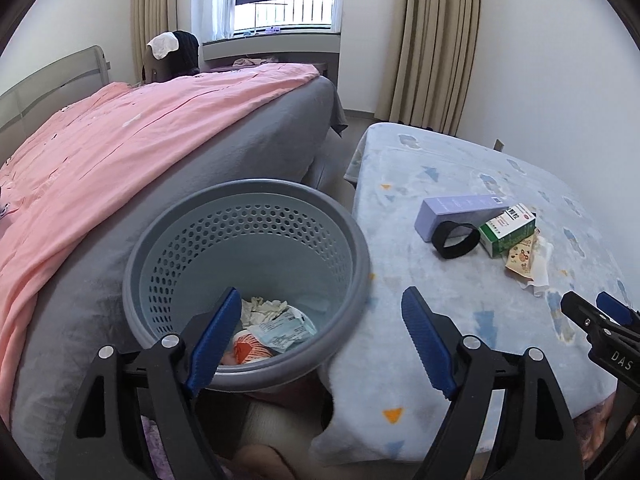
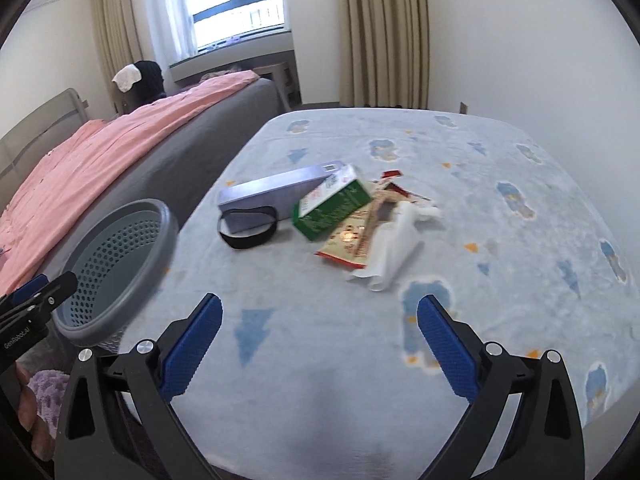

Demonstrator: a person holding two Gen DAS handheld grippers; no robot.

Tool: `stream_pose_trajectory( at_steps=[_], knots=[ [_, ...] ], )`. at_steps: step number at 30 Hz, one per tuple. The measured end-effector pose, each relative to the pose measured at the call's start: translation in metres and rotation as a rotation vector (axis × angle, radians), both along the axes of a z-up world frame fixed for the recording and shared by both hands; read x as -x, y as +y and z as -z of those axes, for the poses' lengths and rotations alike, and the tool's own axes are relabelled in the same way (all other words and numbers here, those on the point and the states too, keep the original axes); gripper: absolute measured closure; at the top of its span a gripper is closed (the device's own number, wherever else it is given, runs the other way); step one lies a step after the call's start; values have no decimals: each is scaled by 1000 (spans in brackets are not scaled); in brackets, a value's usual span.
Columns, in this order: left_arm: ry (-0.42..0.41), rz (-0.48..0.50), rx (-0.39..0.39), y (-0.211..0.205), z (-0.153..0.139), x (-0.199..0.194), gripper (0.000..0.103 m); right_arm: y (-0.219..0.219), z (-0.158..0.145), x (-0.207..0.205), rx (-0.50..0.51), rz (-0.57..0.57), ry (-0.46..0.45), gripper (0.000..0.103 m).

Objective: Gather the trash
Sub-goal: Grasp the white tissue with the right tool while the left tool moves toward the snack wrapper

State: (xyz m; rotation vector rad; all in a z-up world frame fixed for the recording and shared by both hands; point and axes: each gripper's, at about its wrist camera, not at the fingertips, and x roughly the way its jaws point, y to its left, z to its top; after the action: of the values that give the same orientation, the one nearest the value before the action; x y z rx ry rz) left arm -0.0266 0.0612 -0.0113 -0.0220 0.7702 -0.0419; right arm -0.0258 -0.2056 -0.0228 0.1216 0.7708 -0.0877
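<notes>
Bedroom light fell on a blanket-covered counter [image 2: 500, 240] where a purple box [image 2: 276, 192], green carton [image 2: 332, 210], snack wrapper [image 2: 352, 240], crumpled tissue [image 2: 394, 248] and black strap [image 2: 246, 232] lay clustered, well apart from the grey perforated bin [image 1: 248, 264], which held paper scraps. Both the left gripper [image 1: 320, 344] and right gripper [image 2: 320, 348] had fingers spread wide and empty, so the job looked partway done; the right would need to reach forward and close on the nearest piece, probably the tissue

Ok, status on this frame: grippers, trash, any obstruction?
Left gripper open, empty, over wastebasket. Right gripper open, empty, short of snack wrapper. Green box, black strap alongside; path clear.
</notes>
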Motion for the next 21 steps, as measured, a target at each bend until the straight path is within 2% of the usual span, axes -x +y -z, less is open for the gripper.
stream_pose_trajectory(
  at_steps=[5,9,17,21],
  knots=[
    [11,39,-2,-28,5,-2,24,-40,5,0,-15,63,-1,7],
    [19,66,2,-45,9,-6,24,-60,12,-16,-3,93,18,7],
    [27,88,-5,-67,18,-17,24,-77,31,-61,-31,108,62,7],
    [41,92,-16,-71,22,-22,24,-80,40,-83,-10,112,80,7]
  ],
)
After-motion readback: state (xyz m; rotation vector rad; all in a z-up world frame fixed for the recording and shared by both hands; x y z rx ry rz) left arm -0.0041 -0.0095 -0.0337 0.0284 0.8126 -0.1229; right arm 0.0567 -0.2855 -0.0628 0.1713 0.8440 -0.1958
